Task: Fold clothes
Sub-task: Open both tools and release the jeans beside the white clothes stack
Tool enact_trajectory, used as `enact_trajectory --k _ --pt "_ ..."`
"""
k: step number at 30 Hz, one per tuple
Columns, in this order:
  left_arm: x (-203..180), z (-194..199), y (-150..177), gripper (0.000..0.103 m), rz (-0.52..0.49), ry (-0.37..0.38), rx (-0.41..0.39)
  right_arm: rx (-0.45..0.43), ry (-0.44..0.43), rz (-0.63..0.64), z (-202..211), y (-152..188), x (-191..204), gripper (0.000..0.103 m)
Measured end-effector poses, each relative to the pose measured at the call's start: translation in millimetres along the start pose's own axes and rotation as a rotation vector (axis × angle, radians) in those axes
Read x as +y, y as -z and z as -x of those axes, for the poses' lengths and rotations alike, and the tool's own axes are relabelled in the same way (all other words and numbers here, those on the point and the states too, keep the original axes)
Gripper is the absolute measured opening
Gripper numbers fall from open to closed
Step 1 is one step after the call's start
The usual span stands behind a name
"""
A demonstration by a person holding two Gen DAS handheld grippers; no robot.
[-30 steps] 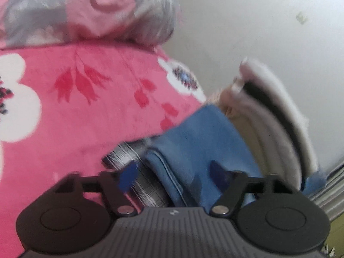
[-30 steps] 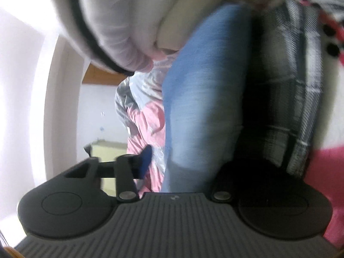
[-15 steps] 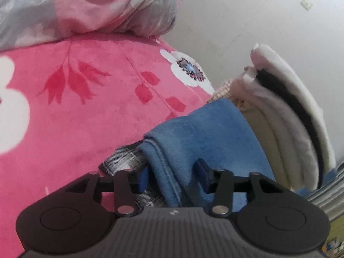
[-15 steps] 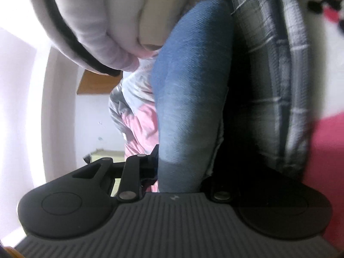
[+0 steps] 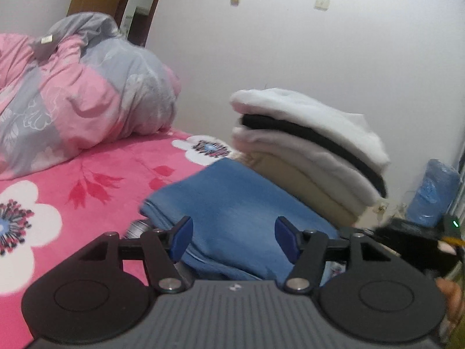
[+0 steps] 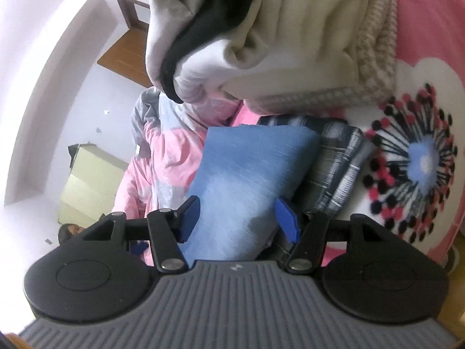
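Folded blue jeans (image 5: pixel 232 200) lie on a folded plaid garment (image 5: pixel 138 228) on the bed, beside a stack of white, black and cream folded clothes (image 5: pixel 305 145). My left gripper (image 5: pixel 234 237) hovers just in front of and above the jeans, its jaws opening, with nothing pressed between the pads. In the right wrist view, which is rolled, the jeans (image 6: pixel 255 168) rest on the plaid garment (image 6: pixel 337 163) below the stack (image 6: pixel 261 43). My right gripper (image 6: pixel 238 219) has its jaws opening around the near end of the jeans, and the pads stand off the cloth.
A pink floral blanket (image 5: pixel 72 197) covers the bed. A bunched pink and grey quilt (image 5: pixel 72 93) lies at the far left against the white wall. A blue bag (image 5: pixel 433 192) stands at the right edge. A pale yellow cabinet (image 6: pixel 87 186) stands beyond the bed.
The left gripper has drawn back and up from the jeans and spread its jaws. The right gripper's jaws, earlier tight on the jeans, have widened, and that gripper has rolled.
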State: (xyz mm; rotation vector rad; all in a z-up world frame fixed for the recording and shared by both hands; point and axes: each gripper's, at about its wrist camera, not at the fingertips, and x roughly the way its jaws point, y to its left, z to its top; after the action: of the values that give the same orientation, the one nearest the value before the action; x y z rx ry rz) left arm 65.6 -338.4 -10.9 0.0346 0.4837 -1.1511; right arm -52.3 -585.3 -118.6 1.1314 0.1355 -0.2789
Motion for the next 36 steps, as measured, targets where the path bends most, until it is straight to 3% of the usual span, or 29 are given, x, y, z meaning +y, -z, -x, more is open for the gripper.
enact_trajectory --k 3,5,7,9,10,13,16,19,23,26,28,31,33,34,36 --pt "-21 3 13 0.062 -0.045 -0.001 -0.03 -0.085 0.069 0.112 -5 -12 22 0.043" --pt "-33 -2 24 0.06 -0.091 -0.039 -0.023 -0.148 0.107 0.205 20 -39 26 0.026" --pt "-38 -4 29 0.053 -0.092 -0.057 -0.013 -0.201 0.132 0.321 26 -33 31 0.021" --pt "-36 -2 27 0.054 -0.053 -0.046 -0.048 -0.219 0.092 0.437 77 -25 13 0.02" --pt "-35 -3 26 0.054 -0.034 -0.039 -0.053 -0.217 0.067 0.494 75 -22 19 0.02" --pt "-27 -23 34 0.052 0.01 -0.035 0.039 -0.161 0.04 0.669 57 -23 32 0.02" --pt "-20 -31 44 0.05 0.044 -0.024 0.08 -0.024 0.07 0.725 31 -12 8 0.018" --pt "-14 -27 47 0.05 0.071 -0.001 0.077 -0.032 0.088 0.811 36 -10 19 0.018" --pt "-6 -9 33 0.058 0.087 0.034 0.004 -0.057 0.061 0.849 68 -20 33 0.02" --pt "5 -16 9 0.064 0.097 0.048 -0.042 -0.09 0.025 0.861 61 -31 42 0.02" --pt "13 -43 -10 0.064 0.079 0.031 -0.024 -0.103 0.013 0.872 55 -38 46 0.02" --pt "34 -103 -27 0.063 0.118 0.003 0.074 -0.096 -0.008 0.866 32 -49 46 0.02" --pt "50 -139 -25 0.057 0.125 -0.096 0.164 -0.073 0.006 0.848 10 -57 40 0.02" --pt "55 -152 -21 0.058 0.126 -0.136 0.198 -0.054 0.025 0.835 -2 -62 35 0.019" --pt "64 -164 -13 0.071 0.142 -0.177 0.231 -0.012 0.061 0.792 -21 -70 21 0.016"
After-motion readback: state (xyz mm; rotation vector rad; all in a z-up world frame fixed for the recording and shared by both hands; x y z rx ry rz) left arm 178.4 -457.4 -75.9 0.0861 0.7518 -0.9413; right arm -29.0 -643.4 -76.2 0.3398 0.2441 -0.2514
